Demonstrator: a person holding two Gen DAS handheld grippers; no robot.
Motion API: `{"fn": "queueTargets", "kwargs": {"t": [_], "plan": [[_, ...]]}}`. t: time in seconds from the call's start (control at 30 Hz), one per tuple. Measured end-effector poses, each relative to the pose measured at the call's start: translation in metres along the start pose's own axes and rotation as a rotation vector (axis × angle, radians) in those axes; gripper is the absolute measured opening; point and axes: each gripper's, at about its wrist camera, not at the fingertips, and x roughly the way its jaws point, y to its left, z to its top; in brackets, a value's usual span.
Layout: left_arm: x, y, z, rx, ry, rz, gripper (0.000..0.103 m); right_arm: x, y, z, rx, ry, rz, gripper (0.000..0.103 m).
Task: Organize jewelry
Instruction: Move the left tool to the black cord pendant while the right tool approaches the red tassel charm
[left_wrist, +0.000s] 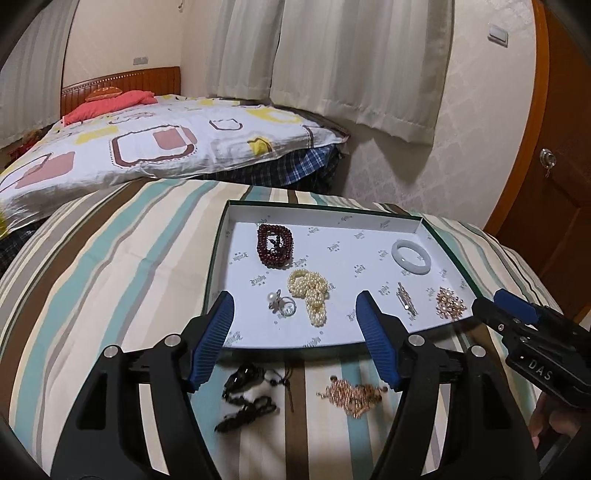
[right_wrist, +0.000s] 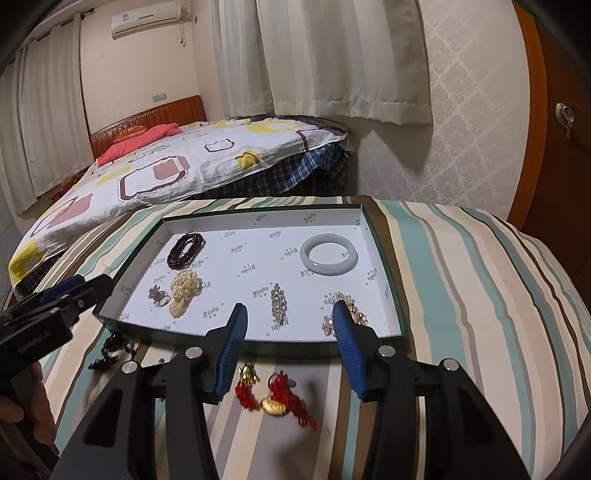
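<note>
Jewelry not yet sorted lies on the striped cloth of the table (left_wrist: 110, 258), just outside the near wall of the shallow white-lined box lid (left_wrist: 417, 221) that already holds several pieces. In the left wrist view, the left gripper (left_wrist: 295, 317) hangs with its fingers wide apart and empty. Below and between them lie a black beaded string with tassels (left_wrist: 245, 397), toward the left finger, and a tangled rose-gold chain (left_wrist: 351, 397), toward the right finger and sprawled roughly crosswise. The right gripper (left_wrist: 513, 310) enters at the right edge (its opening cannot be judged from here).

In the right wrist view, the right gripper (right_wrist: 290, 314) is likewise spread and holding nothing. A gold charm on red knotted cord (right_wrist: 275, 395) lies directly beneath the gap, its cord trailing right, making this hand the nearer one for that piece.
</note>
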Motion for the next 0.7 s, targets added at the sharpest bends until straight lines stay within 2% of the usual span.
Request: {"fn": "queueTargets", "kwargs": {"t": [0.33,0.7], "plan": [[-0.029,0.013,-0.029,-0.017,-0.009,0.024,0.068,-0.021,0.001,-0.029,-0.008,0.016,-0.012,0.048],[-0.036,0.03,-0.062,-0.036,0.041,0.068,0.068,-0.018,0.0,-0.05,0.0,0.05,-0.011,0.048]]}}
